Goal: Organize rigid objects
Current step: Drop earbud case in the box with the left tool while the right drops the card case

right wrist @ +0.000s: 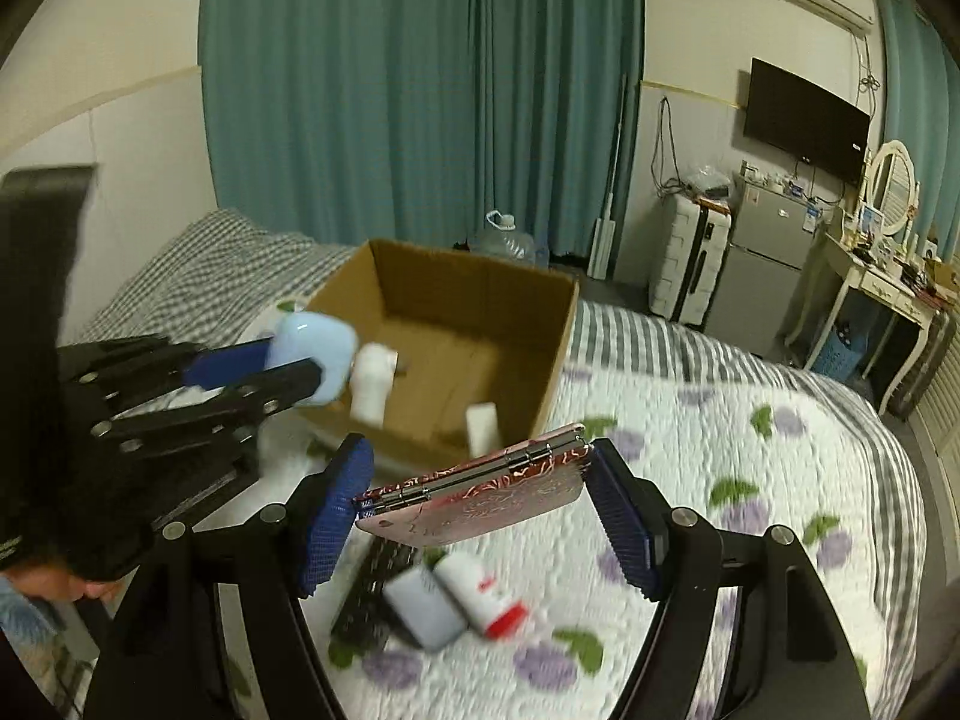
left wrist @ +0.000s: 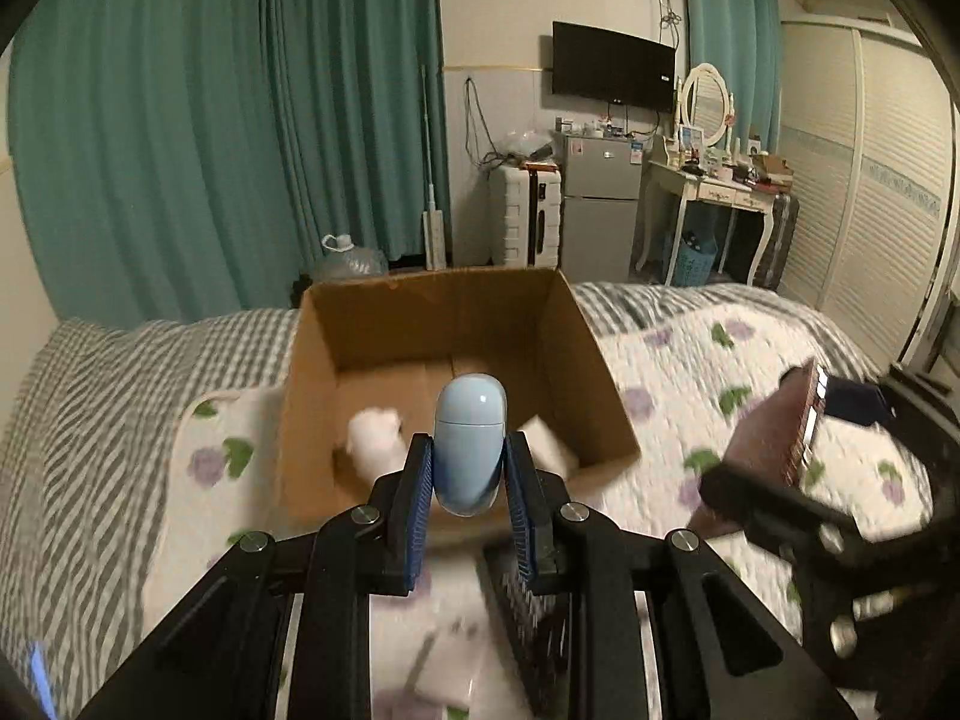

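Observation:
My left gripper [left wrist: 469, 468] is shut on a light blue egg-shaped case [left wrist: 470, 441], held above the near wall of the open cardboard box [left wrist: 444, 324]; the case also shows in the right wrist view [right wrist: 312, 357]. My right gripper [right wrist: 480, 504] is shut on a red patterned hinged compact [right wrist: 480, 495], held above the bed just right of the box [right wrist: 540, 324]; the compact also shows in the left wrist view [left wrist: 774, 426]. Two white objects [left wrist: 375, 435] [left wrist: 549, 441] lie inside the box.
On the floral quilt [right wrist: 720, 450] below the right gripper lie a white tube with a red cap [right wrist: 480, 597], a grey-white case [right wrist: 423, 606] and a dark comb [right wrist: 369, 591]. Teal curtains, a fridge [left wrist: 600, 204] and a dressing table stand beyond the bed.

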{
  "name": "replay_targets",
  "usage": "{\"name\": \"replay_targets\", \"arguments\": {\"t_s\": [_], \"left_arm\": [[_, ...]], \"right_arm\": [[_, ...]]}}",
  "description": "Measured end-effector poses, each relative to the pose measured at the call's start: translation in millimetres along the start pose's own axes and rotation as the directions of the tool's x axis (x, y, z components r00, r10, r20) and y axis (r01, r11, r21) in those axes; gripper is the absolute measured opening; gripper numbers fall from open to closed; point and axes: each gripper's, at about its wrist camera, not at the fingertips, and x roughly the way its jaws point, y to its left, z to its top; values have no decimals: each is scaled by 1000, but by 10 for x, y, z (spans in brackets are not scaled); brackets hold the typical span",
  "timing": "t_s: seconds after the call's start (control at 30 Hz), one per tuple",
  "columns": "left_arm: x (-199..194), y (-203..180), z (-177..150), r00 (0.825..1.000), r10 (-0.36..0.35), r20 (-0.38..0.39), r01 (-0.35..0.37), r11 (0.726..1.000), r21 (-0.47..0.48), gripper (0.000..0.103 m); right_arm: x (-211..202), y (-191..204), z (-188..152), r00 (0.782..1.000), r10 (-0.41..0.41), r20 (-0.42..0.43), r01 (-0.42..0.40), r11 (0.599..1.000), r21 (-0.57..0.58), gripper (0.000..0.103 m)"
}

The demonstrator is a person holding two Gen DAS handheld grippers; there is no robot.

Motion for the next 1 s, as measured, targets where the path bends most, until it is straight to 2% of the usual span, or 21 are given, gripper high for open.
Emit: {"name": "replay_targets", "arguments": {"t_s": [0.13, 0.23, 0.33, 0.37, 0.43, 0.63, 0.77, 0.87, 0.97, 1.0], "left_arm": [[531, 49, 124, 998, 27, -52, -27, 1000, 6, 24], [799, 110, 95, 997, 22, -76, -23, 1000, -18, 24], [952, 136, 34, 996, 28, -88, -30, 999, -25, 29], [978, 143, 20, 995, 32, -91, -34, 999, -19, 37], [988, 178, 7, 995, 55, -87, -56, 998, -11, 55], [832, 356, 59, 996, 55, -64, -58, 998, -35, 56], [681, 451, 57, 997, 63, -43, -65, 997, -38, 57], [597, 522, 11, 997, 61, -37, -63, 997, -50, 57], [547, 544, -22, 997, 66, -39, -68, 997, -43, 57], [541, 537, -8, 997, 66, -39, -67, 997, -41, 57]], "right_arm": [[214, -91, 105, 1000, 9, -6, -9, 1000, 10, 72], [346, -165, 114, 1000, 12, -17, -12, 1000, 20, 72], [425, -214, 104, 1000, 17, -22, -16, 999, 34, 73], [428, -233, 113, 1000, 17, -20, -17, 999, 38, 73], [469, -272, 153, 1000, 23, -15, -22, 999, 47, 73], [653, -263, 469, 998, 60, 16, -61, 998, 31, 73], [1021, -210, 652, 995, 100, 7, -100, 994, 47, 73], [1350, -154, 647, 995, 100, -19, -98, 993, 58, 73], [1487, -141, 588, 992, 118, -48, -114, 990, 81, 74], [1460, -134, 575, 993, 113, -44, -109, 991, 82, 79]]}}
